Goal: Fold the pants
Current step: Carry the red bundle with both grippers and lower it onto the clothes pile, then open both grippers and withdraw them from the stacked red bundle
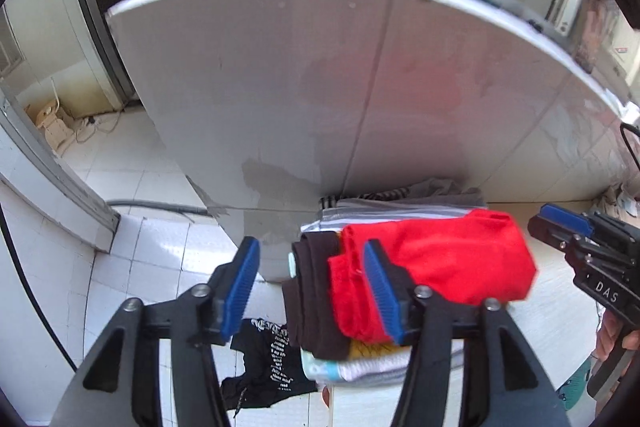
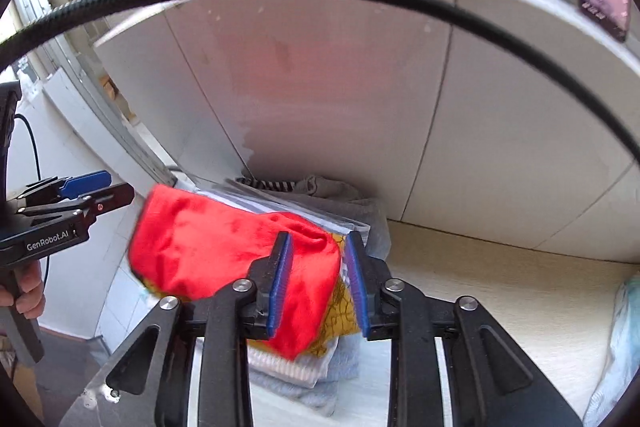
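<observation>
The red pants (image 2: 224, 247) sat folded on top of a stack of clothes (image 2: 304, 367), soft, light and floppy. Both the left claw (image 1: 312, 283) and right claw (image 2: 318, 281) were open, gripping nothing. I'd pinch a thick folded edge, since loose layers would probably slide.

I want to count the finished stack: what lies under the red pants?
Under the red pants show a yellow patterned garment, a white ribbed piece and pale blue cloth. Their covered middles, and any further layers, cannot be seen.
</observation>
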